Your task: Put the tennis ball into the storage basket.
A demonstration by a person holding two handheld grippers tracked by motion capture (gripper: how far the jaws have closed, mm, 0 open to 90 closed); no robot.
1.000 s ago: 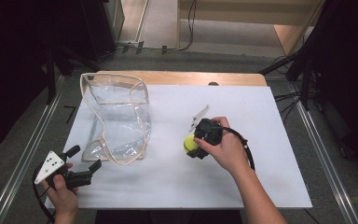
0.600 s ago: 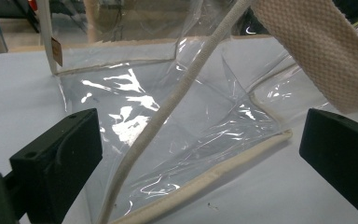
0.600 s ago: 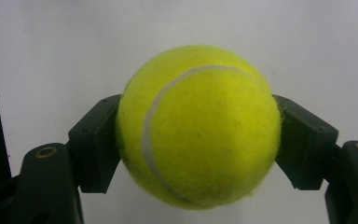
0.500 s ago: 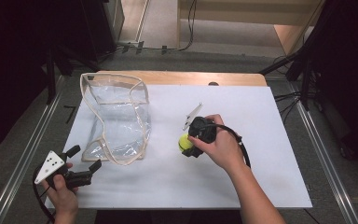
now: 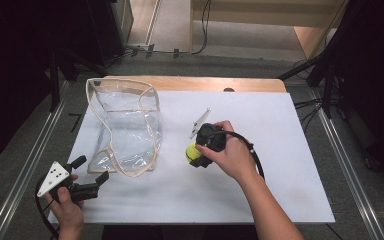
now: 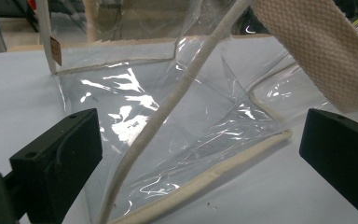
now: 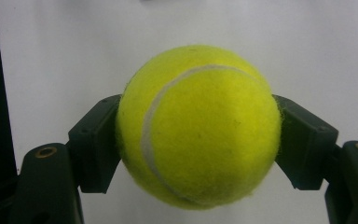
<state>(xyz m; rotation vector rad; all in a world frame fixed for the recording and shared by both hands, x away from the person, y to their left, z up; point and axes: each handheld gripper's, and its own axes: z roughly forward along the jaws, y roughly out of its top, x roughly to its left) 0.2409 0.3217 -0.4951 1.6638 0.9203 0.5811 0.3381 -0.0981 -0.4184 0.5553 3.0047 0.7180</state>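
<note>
A yellow tennis ball (image 7: 198, 126) sits clamped between the two black jaws of my right gripper (image 5: 196, 156), above the white table top near its middle. In the high view the ball (image 5: 192, 150) peeks out on the left of the hand that holds that gripper. A clear plastic bag (image 5: 127, 127) with beige trim lies to the left of it, its mouth gaping. My left gripper (image 5: 91, 170) rests at the table's front left corner, jaws wide apart and empty. In the left gripper view the bag's corner (image 6: 182, 140) lies just ahead of those jaws.
The white table (image 5: 280, 175) has bare room on its right half and along the front. A wooden strip (image 5: 205, 84) runs along the far edge. Dark stands and cables surround the table on the floor.
My right hand has carried the ball a little to the left, toward the bag. The left gripper and the bag have kept still.
</note>
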